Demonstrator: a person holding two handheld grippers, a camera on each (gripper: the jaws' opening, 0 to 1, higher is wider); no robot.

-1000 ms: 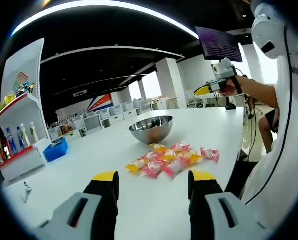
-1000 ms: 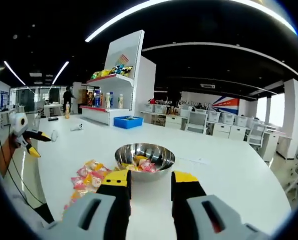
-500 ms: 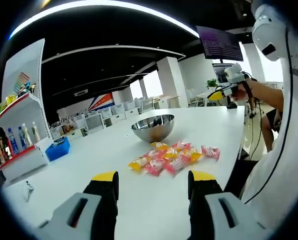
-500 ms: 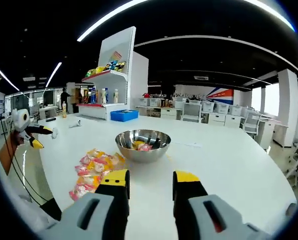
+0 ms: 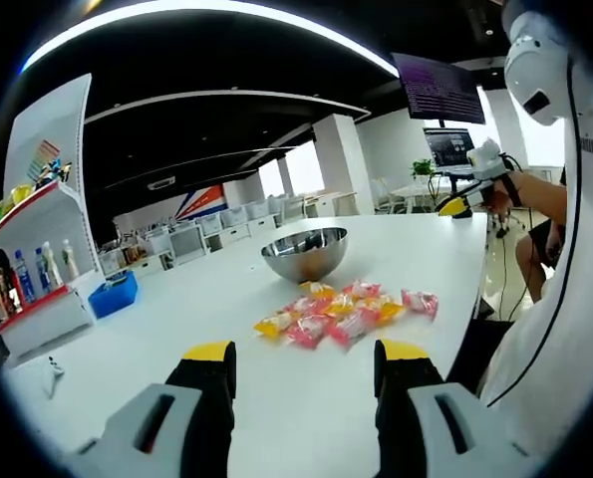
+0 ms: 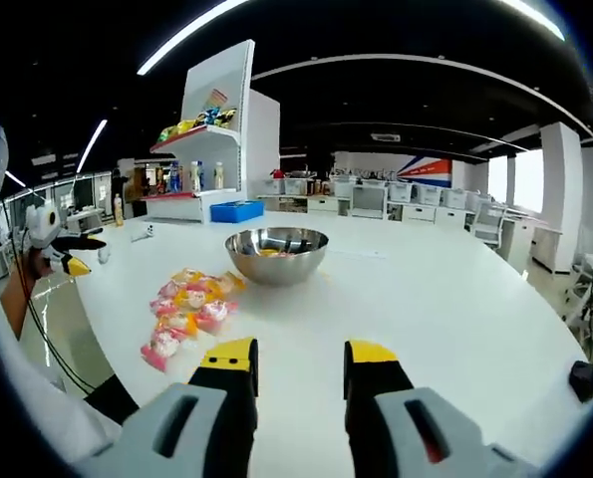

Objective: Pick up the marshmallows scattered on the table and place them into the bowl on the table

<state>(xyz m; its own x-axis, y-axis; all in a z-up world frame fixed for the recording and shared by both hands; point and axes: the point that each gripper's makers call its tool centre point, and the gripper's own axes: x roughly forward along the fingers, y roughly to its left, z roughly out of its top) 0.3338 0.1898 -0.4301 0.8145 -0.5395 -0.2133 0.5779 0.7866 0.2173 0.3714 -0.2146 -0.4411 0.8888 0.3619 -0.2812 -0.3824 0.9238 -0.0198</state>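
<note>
Marshmallows (image 5: 341,316): ahead of left tongs (image 5: 308,360), slightly right; bowl (image 5: 304,253) beyond.
Right tongs (image 6: 298,357): pile ahead-left, farther off.
Nearer: left, I judge.
Jaws: both wide, empty.

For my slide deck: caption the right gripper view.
Open right gripper above the white table, facing a steel bowl and wrapped marshmallows.
</note>
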